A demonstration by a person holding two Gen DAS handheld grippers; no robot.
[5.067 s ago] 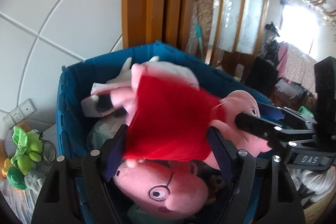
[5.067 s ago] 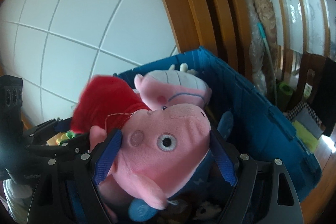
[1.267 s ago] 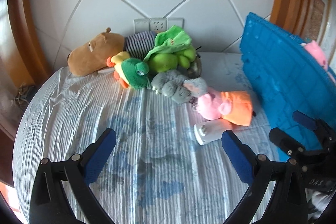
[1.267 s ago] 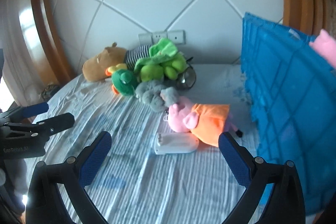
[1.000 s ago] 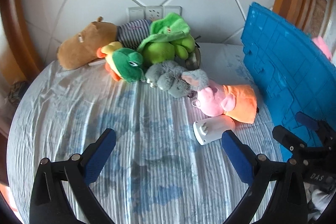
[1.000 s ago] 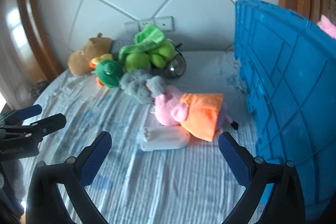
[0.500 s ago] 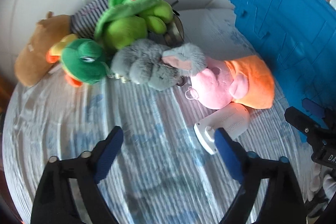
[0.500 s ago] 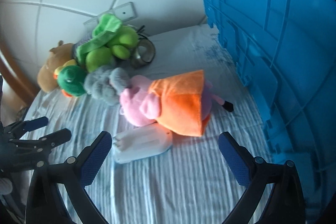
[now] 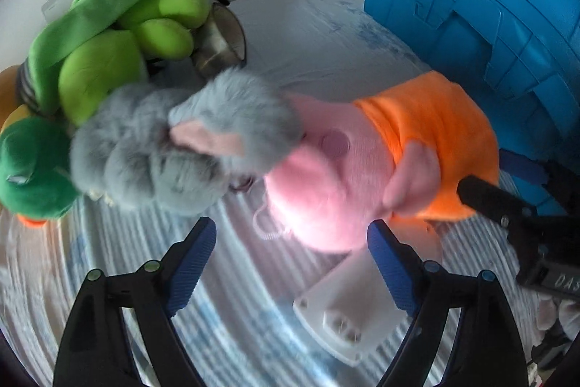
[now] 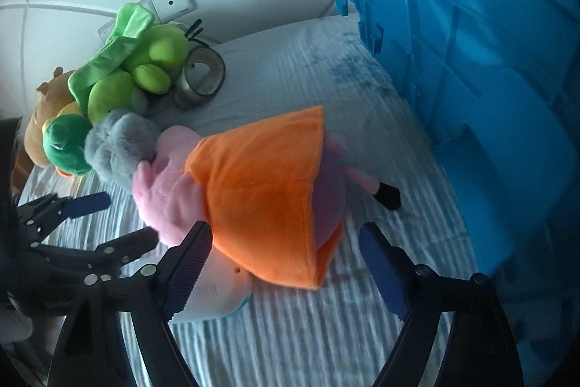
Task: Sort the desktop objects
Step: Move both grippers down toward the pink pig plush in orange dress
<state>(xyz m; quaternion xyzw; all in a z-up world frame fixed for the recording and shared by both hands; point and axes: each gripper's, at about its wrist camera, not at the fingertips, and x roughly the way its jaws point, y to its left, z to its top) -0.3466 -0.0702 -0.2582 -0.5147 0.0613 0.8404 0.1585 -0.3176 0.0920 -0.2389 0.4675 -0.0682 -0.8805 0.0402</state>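
A: Where do the 2 grippers stand?

B: The right gripper (image 10: 281,263) is closing, with the orange skirt of the pink pig toy (image 10: 232,184) between its blue pads, though the pads do not press on it. The left gripper (image 9: 291,263) is spread apart over the pig's head (image 9: 326,191), nothing clamped in it.

A: And around the pig?

B: A white plastic gadget (image 9: 348,311) lies partly under it on the near side, on the striped cloth (image 10: 308,332). Touching the pig's head on the left is a grey furry toy (image 9: 163,147). Left of that sits a dark green duck (image 10: 65,147), and farther off a light green toy (image 10: 130,68) and a brown toy (image 10: 47,104) by the wall. A metal cup (image 10: 201,77) lies on its side beside the light green toy.

A: The bin?

B: The blue crate (image 10: 471,60) stands to the right of the pig, close by. Its inside is hidden from both views.

A: So how far along is the sorting?

B: I judge it unfinished: 5 soft toys, the gadget and the cup are all on the cloth, outside the crate. The pig looks to be next.
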